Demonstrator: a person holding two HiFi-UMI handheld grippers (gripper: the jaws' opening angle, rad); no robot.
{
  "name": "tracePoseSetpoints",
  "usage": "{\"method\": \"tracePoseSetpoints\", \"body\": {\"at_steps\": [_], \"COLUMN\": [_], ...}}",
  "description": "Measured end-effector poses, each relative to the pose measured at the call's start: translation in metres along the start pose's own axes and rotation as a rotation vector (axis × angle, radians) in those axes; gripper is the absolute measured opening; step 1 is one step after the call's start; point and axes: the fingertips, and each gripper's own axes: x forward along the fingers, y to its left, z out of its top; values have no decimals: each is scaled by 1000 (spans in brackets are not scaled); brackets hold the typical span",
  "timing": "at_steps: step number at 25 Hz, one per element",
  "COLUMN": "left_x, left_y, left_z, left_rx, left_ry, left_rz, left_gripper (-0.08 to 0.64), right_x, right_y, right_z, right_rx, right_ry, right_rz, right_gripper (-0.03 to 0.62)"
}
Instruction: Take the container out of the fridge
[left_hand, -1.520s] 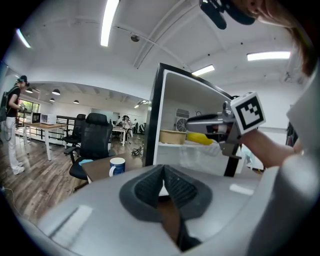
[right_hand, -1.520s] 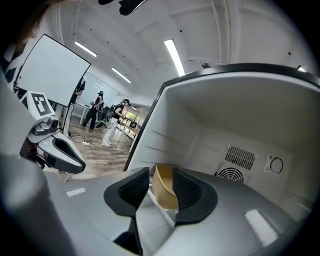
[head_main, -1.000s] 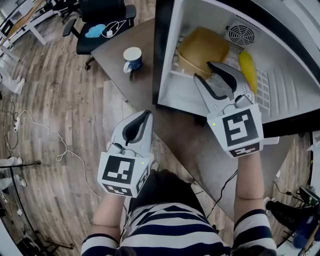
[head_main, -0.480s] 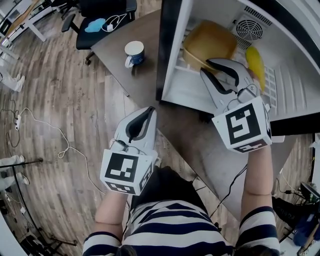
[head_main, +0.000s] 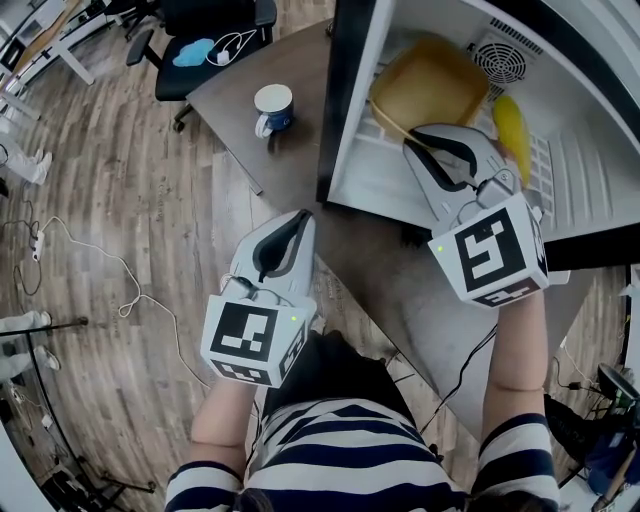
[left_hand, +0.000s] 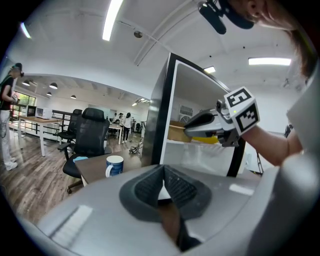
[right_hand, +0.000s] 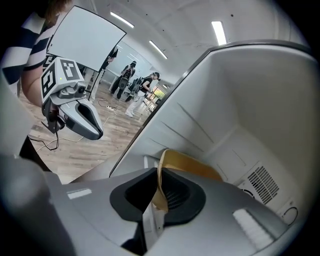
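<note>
The yellow container (head_main: 428, 85) sits tilted on the upper shelf of the open mini fridge (head_main: 345, 95). My right gripper (head_main: 413, 138) reaches into the fridge, and its jaws are closing on the container's near rim. In the right gripper view the thin rim (right_hand: 161, 175) stands pinched between the two dark pads. My left gripper (head_main: 297, 222) hangs shut and empty in front of the fridge, over the table's edge; its pads (left_hand: 163, 172) meet at the tips.
A yellow object like a banana (head_main: 510, 135) lies to the right of the container, by the fan grille (head_main: 495, 60). A blue and white mug (head_main: 270, 108) stands on the brown table (head_main: 230, 130) left of the fridge. An office chair (head_main: 215, 40) stands behind.
The right gripper's jaws have closed from wide open onto the container's rim. The container has tipped so that its opening shows. The left gripper has barely moved.
</note>
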Motion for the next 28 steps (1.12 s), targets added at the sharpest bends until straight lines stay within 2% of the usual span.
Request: {"method": "tracePoseSetpoints", "body": {"at_steps": [13, 28], "left_x": [-17, -54], "left_y": [-10, -50], "left_z": [25, 35], "left_rx": [28, 56], "left_ry": [-50, -73], "left_rz": [33, 66], "left_gripper": [0, 0], "right_x": [-45, -126], "right_y": [13, 49], "right_z": [2, -1], "right_rx": [-2, 36], "right_ry": [-26, -88], "right_rz": [-14, -41], "right_gripper": [23, 23]}}
